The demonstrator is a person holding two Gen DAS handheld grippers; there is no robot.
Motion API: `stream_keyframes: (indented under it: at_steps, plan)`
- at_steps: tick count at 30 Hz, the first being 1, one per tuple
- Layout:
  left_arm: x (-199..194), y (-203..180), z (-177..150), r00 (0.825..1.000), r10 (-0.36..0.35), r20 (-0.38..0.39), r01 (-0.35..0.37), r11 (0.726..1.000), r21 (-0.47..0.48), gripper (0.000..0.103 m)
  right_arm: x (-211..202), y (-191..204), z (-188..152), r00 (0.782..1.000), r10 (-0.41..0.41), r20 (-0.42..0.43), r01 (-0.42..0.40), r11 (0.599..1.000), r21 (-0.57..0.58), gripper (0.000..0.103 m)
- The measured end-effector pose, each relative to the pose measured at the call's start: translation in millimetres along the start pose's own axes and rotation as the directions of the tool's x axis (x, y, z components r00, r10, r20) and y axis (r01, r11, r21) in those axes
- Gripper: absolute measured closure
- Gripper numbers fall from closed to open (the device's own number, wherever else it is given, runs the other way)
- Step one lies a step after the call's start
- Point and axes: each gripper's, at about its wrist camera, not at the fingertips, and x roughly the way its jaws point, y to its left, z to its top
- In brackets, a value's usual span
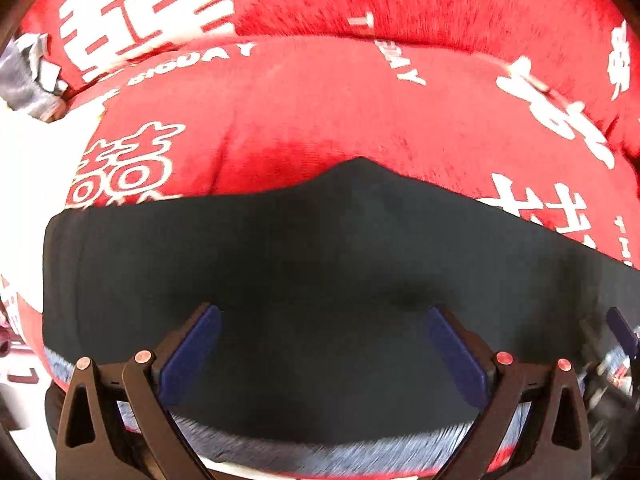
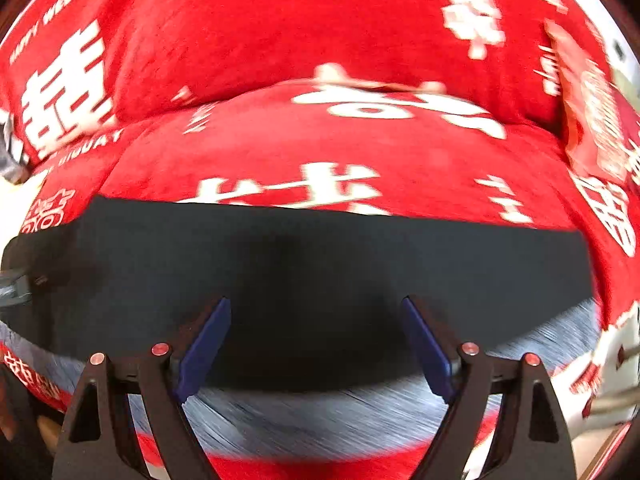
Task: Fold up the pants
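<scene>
- Left wrist view: my left gripper point(image 1: 324, 344) has its jaws spread wide with nothing in them. The black pants point(image 1: 280, 248) lie straight below on the red blanket point(image 1: 320, 112), long axis running side to side.
- Right wrist view: the right gripper point(image 2: 316, 340) is wide open too and holds nothing, hanging over the same pants point(image 2: 320, 256). I'd say both are about equally close.

A: Left gripper point(image 1: 325, 320), item details?
B: Two matte black angular fingers with triangular cut-outs, dark blue pads point(image 1: 192, 354) on the inner faces, copper-coloured round pins at the pivots.

A: Right gripper point(image 2: 316, 312)?
B: Same build: black linkage arms, blue pads point(image 2: 206, 346), reddish round pins at the joints.
</scene>
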Motion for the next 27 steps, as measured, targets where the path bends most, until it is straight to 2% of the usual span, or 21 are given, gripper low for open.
stream_keyframes:
  at_steps: [3, 4, 5, 7, 10, 13, 16, 18, 20, 21, 24, 27]
  plan:
    - [18.3, -10.5, 6.4, 0.998, 0.026, -0.048, -0.025, 0.999, 0.022, 0.0, 19.8, 12.2, 4.5, 0.999, -0.027, -0.036, 0.025, 0.998, -0.063, 0.014]
    - [22.2, -9.3, 7.2, 0.998, 0.012, -0.055, -0.011, 1.0, 0.015, 0.0, 25.4, 6.3, 5.6, 0.998, -0.042, -0.045, 0.04, 0.998, -0.049, 0.014]
    - [24.3, -6.3, 8.1, 0.998, -0.015, -0.055, 0.015, 1.0, -0.005, 0.0, 29.2, -11.3, 7.4, 0.999, -0.032, -0.038, 0.032, 1.0, 0.0, 0.011]
    - [25.8, 5.1, 12.8, 0.998, -0.033, -0.062, 0.031, 0.999, -0.027, 0.0, 31.6, -46.7, 10.8, 0.996, -0.076, -0.036, 0.079, 0.994, 0.08, 0.009]
    - [28.2, 19.1, 24.5, 0.998, -0.013, -0.064, 0.01, 0.999, -0.042, 0.0, 37.3, -101.3, 13.5, 0.992, -0.116, -0.055, 0.124, 0.976, 0.181, 0.001]
    - [26.2, 34.0, 31.7, 0.997, 0.01, -0.079, -0.014, 0.998, -0.055, 0.0, 36.3, -152.0, 10.4, 0.988, -0.14, -0.06, 0.151, 0.952, 0.267, 0.001]
    - [9.9, 50.1, 24.2, 0.996, 0.087, -0.018, -0.087, 0.996, -0.029, 0.0, 32.3, -180.4, 7.5, 0.982, -0.164, -0.092, 0.186, 0.925, 0.332, 0.001]
    - [-2.1, 67.9, 15.4, 0.996, 0.088, 0.024, -0.088, 0.996, -0.025, 0.0, 27.9, -189.5, 2.0, 0.977, -0.185, -0.106, 0.211, 0.912, 0.352, 0.001]
    - [-15.8, 96.7, -0.9, 0.993, 0.101, 0.065, -0.097, 0.994, -0.049, 0.0, 19.7, -187.3, -6.6, 0.968, -0.21, -0.137, 0.247, 0.899, 0.361, 0.0]
    - [-20.9, 110.0, -9.7, 0.993, 0.089, 0.077, -0.083, 0.994, -0.071, 0.0, 10.8, -181.0, -11.5, 0.969, -0.215, -0.12, 0.244, 0.901, 0.359, 0.0]
    - [-23.5, 148.9, -39.7, 0.996, 0.041, 0.082, -0.029, 0.99, -0.139, 0.0, -15.4, -141.3, -25.1, 0.986, -0.163, -0.029, 0.163, 0.927, 0.338, 0.0]
    - [-17.5, 159.0, -69.6, 0.997, 0.022, 0.068, -0.012, 0.989, -0.149, 0.0, -22.1, -66.2, -33.5, 0.998, -0.069, 0.003, 0.067, 0.974, 0.216, 0.0]
